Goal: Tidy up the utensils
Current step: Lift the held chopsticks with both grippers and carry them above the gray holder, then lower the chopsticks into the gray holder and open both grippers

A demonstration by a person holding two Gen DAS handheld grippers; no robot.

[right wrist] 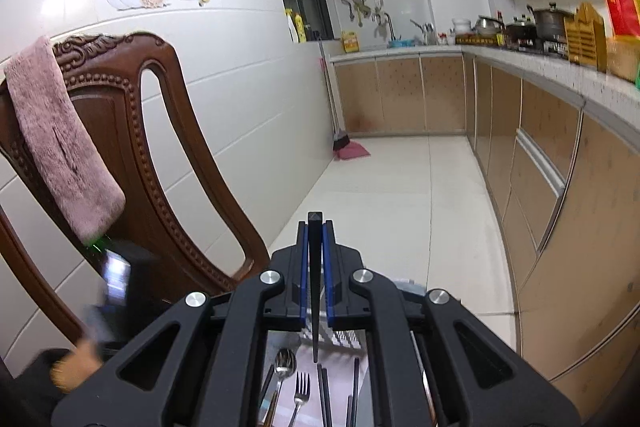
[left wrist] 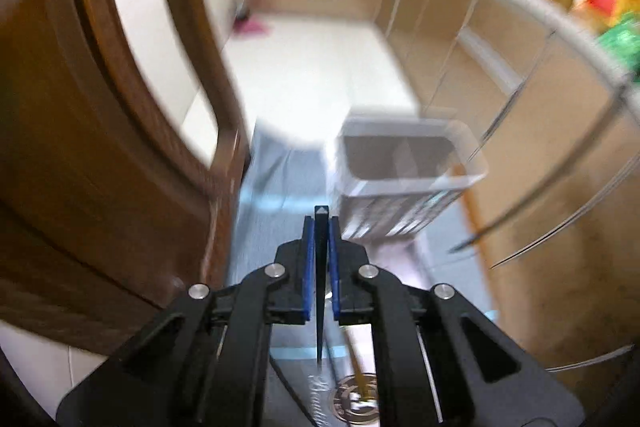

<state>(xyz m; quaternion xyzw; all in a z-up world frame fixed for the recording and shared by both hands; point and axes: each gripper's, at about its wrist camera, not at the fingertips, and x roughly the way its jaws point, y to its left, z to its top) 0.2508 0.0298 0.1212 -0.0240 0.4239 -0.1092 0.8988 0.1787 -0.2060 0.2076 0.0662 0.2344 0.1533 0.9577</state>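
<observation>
Both tongs, left gripper and right gripper, each clench a black chopstick, so pickup seems done; next, lower them tip-first into the clear holder, blurred just ahead.

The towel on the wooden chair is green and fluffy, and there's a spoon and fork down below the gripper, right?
Not quite: the towel is pink, not green, as the right wrist view shows. It is fluffy, it hangs on the wooden chair, and a spoon and fork lie below the right gripper.
</observation>
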